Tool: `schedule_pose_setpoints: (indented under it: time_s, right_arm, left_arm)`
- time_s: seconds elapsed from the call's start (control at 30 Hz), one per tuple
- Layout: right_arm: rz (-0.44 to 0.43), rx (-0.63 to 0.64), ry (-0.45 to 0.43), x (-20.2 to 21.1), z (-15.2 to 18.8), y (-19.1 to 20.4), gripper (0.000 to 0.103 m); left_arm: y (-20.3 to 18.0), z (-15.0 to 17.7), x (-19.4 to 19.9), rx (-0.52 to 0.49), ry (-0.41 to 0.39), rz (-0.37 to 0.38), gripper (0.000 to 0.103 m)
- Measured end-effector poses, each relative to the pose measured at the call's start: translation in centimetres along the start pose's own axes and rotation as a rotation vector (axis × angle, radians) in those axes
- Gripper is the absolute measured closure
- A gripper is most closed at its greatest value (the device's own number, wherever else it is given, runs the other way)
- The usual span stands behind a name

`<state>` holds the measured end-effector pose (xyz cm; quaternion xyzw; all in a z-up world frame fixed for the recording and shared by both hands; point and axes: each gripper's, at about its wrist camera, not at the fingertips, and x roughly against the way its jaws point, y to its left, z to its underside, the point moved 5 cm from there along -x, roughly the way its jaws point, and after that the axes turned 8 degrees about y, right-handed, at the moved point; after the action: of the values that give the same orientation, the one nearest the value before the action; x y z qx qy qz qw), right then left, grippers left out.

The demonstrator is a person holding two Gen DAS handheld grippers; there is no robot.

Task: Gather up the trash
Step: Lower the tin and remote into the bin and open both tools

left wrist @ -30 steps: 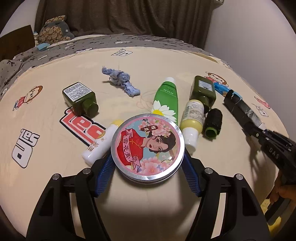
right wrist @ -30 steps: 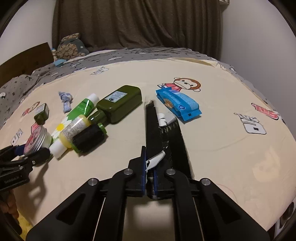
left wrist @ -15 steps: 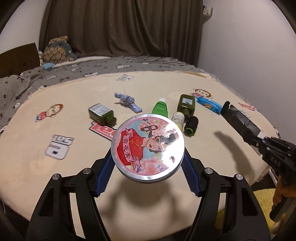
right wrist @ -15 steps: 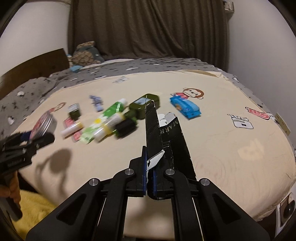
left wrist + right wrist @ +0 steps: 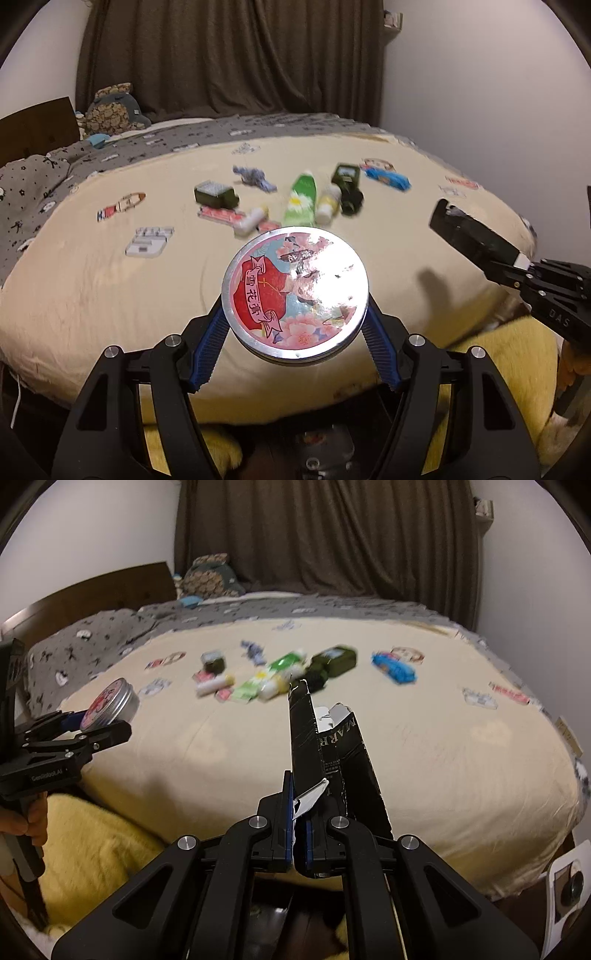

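Left claw (image 5: 295, 332) clamps the round tin (image 5: 295, 291) flat; right claw (image 5: 299, 830) pinches the black carton (image 5: 332, 760), long axis pointing far; remaining trash apparently lies far on the bed (image 5: 110, 288)

I read "雪花膏" on the red ribbon of the round silver tin (image 5: 295, 291), "MARR" in white on the flattened black carton (image 5: 338, 746), "DAS" on the right gripper (image 5: 513, 273), "GenRobot.AI" on the left gripper (image 5: 110, 727)
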<state>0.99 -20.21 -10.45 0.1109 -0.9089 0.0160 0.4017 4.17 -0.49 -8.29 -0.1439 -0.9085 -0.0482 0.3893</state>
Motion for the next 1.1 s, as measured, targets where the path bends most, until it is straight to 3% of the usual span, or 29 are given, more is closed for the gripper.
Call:
schedule_pose_setpoints:
  time_s: [0.2, 0.5, 0.9, 1.1]
  right_arm:
    - [-0.093, 0.002, 0.125, -1.8, 3.8, 1.9, 0.097]
    - [-0.251, -0.075, 0.401, -7.0, 9.5, 4.1, 0.097]
    - [-0.270, -0.148, 0.618, -12.7, 13.8, 5.4, 0.096]
    - [-0.247, -0.136, 0.644, -14.0, 13.6, 5.8, 0.093]
  left_arm:
    - [-1.2, 4.5, -0.9, -0.021, 0.100, 0.042, 0.037]
    - [-2.6, 12.6, -6.4, -0.011, 0.384, 0.152, 0.037]
    - [-2.8, 17.7, -12.0, 0.012, 0.634, 0.196, 0.037]
    - [-2.4, 18.4, -12.7, 0.018, 0.672, 0.181, 0.037]
